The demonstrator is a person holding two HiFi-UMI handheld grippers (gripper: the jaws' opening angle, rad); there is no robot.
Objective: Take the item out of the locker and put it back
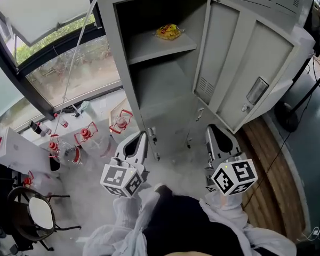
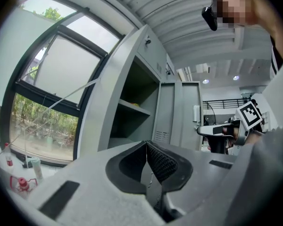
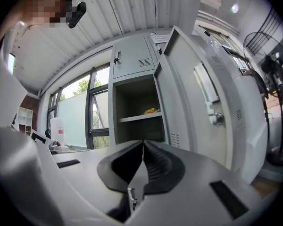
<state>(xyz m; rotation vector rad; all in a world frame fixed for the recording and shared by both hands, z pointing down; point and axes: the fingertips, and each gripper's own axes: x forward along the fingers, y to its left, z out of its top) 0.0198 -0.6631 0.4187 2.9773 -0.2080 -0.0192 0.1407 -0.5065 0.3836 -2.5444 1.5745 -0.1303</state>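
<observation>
Right claw (image 3: 143, 141): shut tight, pads together, holding nothing.
Left claw (image 2: 146, 143): shut as well, empty.
Yellow packet (image 1: 168, 32): lying on the shelf (image 1: 149, 48) of the locker (image 1: 122, 63), top centre of the head view, well apart from both claws.
Bearing: up and ahead; in the right gripper view it's just above my tips, so the right one looks better lined up.
Long axis: seemingly side to side along the shelf.
Watch: the open door (image 1: 240, 63), right of frame.
</observation>
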